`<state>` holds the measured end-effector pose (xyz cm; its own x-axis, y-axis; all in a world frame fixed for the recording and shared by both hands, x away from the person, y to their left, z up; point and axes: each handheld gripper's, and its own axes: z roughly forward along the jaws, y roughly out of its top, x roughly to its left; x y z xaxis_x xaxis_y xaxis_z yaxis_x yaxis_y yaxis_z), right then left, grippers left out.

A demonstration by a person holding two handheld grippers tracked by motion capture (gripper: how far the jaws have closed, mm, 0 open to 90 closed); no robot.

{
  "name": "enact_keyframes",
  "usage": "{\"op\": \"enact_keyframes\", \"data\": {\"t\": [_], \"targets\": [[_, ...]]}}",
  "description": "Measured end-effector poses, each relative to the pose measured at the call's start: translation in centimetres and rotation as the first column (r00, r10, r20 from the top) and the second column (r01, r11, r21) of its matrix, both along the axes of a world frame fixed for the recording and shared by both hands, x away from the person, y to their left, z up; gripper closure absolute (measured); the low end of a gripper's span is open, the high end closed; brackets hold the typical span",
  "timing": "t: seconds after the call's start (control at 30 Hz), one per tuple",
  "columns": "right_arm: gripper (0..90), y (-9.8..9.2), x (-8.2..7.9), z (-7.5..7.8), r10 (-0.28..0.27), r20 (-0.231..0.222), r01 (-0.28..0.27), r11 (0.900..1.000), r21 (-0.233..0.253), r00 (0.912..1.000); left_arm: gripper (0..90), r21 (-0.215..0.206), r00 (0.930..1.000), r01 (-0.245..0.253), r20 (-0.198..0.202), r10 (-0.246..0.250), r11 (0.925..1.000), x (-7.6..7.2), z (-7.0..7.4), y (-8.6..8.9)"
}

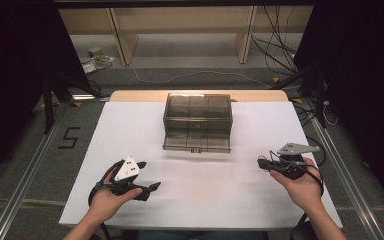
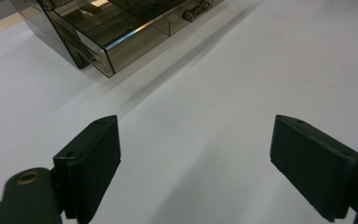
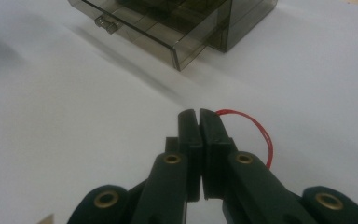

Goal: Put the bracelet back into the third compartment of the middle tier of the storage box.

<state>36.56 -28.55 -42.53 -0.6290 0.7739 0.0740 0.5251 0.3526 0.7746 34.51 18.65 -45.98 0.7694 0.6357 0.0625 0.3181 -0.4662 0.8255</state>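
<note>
A big white table (image 1: pixel 200 195) holds a smoky see-through plastic box with a drawer (image 1: pixel 198 121) at its far middle, the drawer pulled out. The left gripper (image 1: pixel 152 188) rests near the front, jaws wide apart and empty. The right gripper (image 1: pixel 261 162) pinches a thin red wire loop (image 3: pixel 256 130) tight, well apart from the box.

Even overhead light keeps the white desk (image 1: pixel 200 195) bright while the surroundings sink into darkness, a soft shadow stretches beside the smoky drawer box (image 2: pixel 121 32) whose edge catches a rainbow glint, and both gripper views blur the near black jaws slightly.
</note>
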Motion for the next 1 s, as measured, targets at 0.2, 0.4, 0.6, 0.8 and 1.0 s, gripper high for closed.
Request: {"op": "enact_keyframes", "data": {"t": [0.2, 0.4, 0.6, 0.8, 1.0], "targets": [[88.8, 0.21, 0.19, 0.08, 0.002, 0.001, -0.002, 1.000, 0.002, 1.0000, 16.1, 0.000, 1.0000, 0.000, 0.000, 0.000, 1.0000, -0.01, 0.01, 0.00], [88.8, 0.28, 0.32, 0.17, -0.001, 0.006, 0.001, 1.000, 0.000, 1.0000, 16.0, 0.000, 1.0000, 0.000, 0.000, 0.000, 1.0000, -0.01, 0.01, 0.00], [88.8, 0.22, 0.43, 0.24, -0.006, 0.008, 0.006, 1.000, 0.001, 0.9999, 16.0, 0.001, 1.0000, 0.000, 0.000, 0.000, 1.0000, -0.01, 0.01, -0.02], [88.8, 0.28, 0.55, 0.25, -0.006, 0.011, 0.006, 1.000, 0.000, 0.9999, 16.1, 0.001, 1.0000, 0.000, 0.000, 0.000, 1.0000, -0.01, 0.00, -0.02], [88.8, 0.43, 0.67, 0.31, -0.002, 0.011, 0.002, 1.000, -0.001, 0.9999, 16.1, 0.001, 1.0000, 0.001, 0.000, -0.001, 1.0000, -0.01, 0.00, -0.02]]}}
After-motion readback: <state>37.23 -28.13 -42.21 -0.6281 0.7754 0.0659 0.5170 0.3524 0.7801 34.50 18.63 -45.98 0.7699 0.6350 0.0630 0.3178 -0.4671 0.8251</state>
